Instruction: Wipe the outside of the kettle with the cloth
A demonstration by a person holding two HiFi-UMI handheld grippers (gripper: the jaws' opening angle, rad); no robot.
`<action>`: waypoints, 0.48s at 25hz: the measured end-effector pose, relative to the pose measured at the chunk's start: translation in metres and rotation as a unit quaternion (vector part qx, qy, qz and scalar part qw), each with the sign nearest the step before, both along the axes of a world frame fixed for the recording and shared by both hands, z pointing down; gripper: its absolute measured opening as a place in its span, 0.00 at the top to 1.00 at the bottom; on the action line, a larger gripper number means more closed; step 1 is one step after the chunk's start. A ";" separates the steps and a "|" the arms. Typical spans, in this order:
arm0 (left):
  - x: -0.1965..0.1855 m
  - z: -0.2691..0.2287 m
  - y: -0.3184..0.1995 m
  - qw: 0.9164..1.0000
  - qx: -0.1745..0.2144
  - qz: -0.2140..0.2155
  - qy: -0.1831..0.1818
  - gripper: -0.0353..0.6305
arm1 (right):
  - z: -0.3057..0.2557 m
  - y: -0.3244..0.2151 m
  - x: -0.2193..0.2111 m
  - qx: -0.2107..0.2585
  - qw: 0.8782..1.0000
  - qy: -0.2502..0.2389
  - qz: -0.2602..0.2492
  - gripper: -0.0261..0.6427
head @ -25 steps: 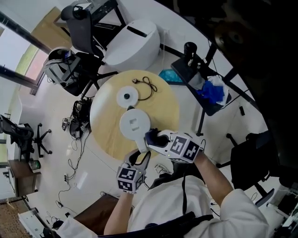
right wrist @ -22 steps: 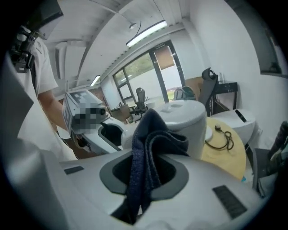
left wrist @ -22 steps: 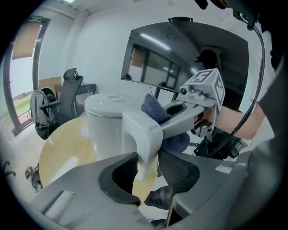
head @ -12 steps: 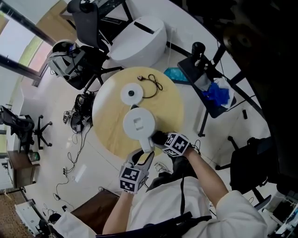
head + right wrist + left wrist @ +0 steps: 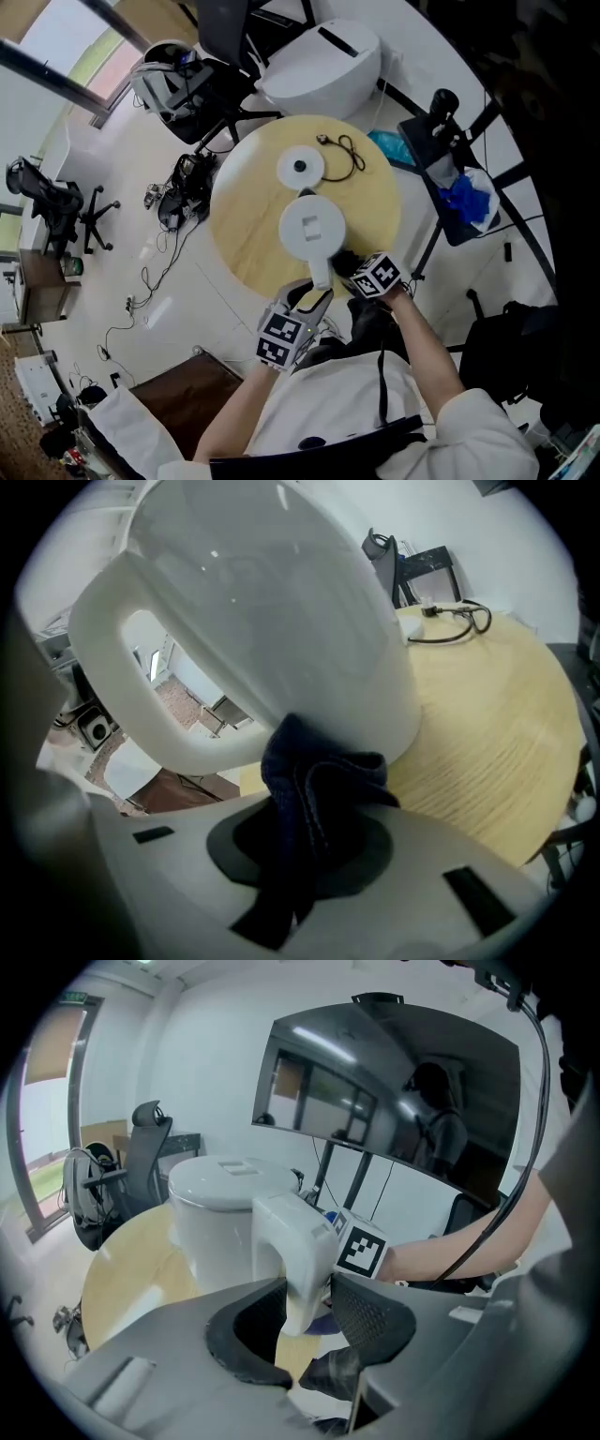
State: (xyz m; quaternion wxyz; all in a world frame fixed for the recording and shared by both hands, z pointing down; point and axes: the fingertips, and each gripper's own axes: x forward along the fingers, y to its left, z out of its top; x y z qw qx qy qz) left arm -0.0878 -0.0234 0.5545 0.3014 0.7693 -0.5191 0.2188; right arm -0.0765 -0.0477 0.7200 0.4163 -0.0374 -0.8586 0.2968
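Left gripper view: ribbed black pads of the left gripper clamp both sides of the handle, low on it. This is probably to steady the kettle so it doesn't slide or spin under the wipe. The handle is a white, boxy loop of smooth plastic. The kettle body is white, round and glossy, with a flat lid.

Right gripper: jaws clenched on the cloth, a soft dark-blue fabric, bunched, with a tail hanging out behind the jaws. The bunched front end appears pressed to the kettle's lower wall, just beside where the handle joins the body. I judge this a wiping pass low on the person's side of the kettle, with most of the outside likely left to do.

The kettle stands upright on a round, pale wood-grain table, near the edge by the person, with the handle toward them. Beyond the kettle and apart from it sits a white round power base with a dark centre. A thin black cord is looped just beside the base. Having the kettle off its base makes sense for wiping.

The cloth should glide on the slick plastic. The kettle probably shifts easily, so the handle grip matters.
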 end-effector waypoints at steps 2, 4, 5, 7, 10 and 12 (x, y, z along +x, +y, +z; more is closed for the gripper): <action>-0.004 -0.002 0.005 1.000 0.013 -0.011 0.004 0.72 | -0.010 0.002 0.007 0.009 1.000 0.003 0.004 0.86; -0.011 -0.009 0.011 0.999 0.033 -0.028 0.016 0.72 | -0.029 -0.002 0.014 0.015 1.000 -0.009 0.025 0.86; -0.015 -0.014 0.014 0.998 0.045 -0.037 0.025 0.72 | -0.043 -0.006 0.018 0.019 0.999 -0.018 0.041 0.86; -0.021 -0.027 0.020 0.995 0.072 -0.057 0.048 0.72 | -0.072 -0.017 0.029 0.034 0.996 -0.035 0.076 0.86; -0.033 -0.046 0.030 0.986 0.112 -0.087 0.081 0.76 | -0.119 -0.032 0.045 0.065 0.988 -0.061 0.127 0.86; -0.044 -0.057 0.042 0.980 0.138 -0.104 0.094 0.90 | -0.148 -0.032 0.051 0.085 0.981 -0.078 0.155 0.86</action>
